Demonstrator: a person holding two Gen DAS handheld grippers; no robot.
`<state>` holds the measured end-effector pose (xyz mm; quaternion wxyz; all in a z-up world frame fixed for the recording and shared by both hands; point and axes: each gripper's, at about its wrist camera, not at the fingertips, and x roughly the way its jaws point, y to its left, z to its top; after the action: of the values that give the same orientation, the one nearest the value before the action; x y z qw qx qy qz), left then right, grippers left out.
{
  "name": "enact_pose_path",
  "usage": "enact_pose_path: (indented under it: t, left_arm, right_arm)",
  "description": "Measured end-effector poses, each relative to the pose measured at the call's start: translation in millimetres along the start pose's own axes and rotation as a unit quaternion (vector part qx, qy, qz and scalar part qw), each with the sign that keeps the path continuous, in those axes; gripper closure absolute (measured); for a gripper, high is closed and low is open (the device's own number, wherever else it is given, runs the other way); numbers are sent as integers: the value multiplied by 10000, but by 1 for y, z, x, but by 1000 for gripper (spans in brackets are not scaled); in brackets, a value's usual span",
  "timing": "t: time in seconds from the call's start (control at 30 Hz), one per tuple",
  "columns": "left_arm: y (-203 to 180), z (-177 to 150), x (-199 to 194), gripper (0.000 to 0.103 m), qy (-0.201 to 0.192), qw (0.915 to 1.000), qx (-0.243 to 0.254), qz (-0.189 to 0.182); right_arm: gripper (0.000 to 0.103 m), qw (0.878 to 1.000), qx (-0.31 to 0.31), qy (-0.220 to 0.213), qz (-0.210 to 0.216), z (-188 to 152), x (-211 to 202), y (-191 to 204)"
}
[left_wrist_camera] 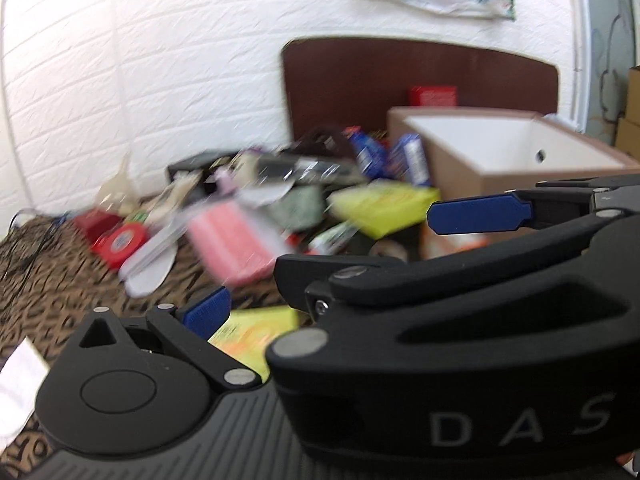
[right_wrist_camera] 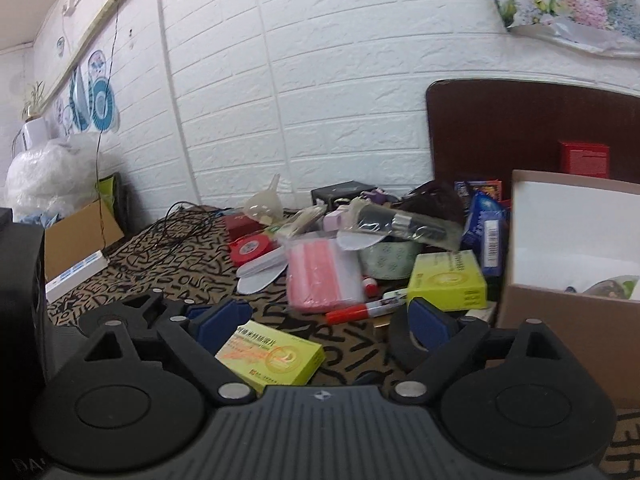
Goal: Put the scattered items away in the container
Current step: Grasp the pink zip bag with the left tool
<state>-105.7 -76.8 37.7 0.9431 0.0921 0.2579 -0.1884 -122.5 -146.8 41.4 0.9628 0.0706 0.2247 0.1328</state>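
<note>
The container (right_wrist_camera: 568, 320), a brown box with a white inside, fills the right edge of the right wrist frame, already holding something. The clutter heap sits centre frame on the patterned tabletop (right_wrist_camera: 160, 272). Nearest is the yellow-green box (right_wrist_camera: 276, 356), low centre, lying flat, long axis running lower left to upper right, right between the wide-spread, empty right gripper (right_wrist_camera: 324, 320). Left gripper (left_wrist_camera: 320, 264) gapes wide too, empty, blurred view.
</note>
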Motion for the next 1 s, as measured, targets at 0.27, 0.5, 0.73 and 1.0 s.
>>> enact_pose_path:
  t: [0.27,0.5,0.73,1.0]
  left_arm:
    - [33,-3,22,0,104,9985,-249,482]
    - [65,38,77,0,266,9958,-449,752]
    - [88,50,124,0,916,9890,-1049,495]
    - [114,32,146,0,1366,9734,-1838,-42]
  right_arm:
    - [10,9991,-183,278,266,-6,39,31]
    - [9,9997,-23,192,143,29,90,21]
    - [9,9921,989,776,35,48,150,-16]
    - [3,9753,1464,1649,88,49,197,-35]
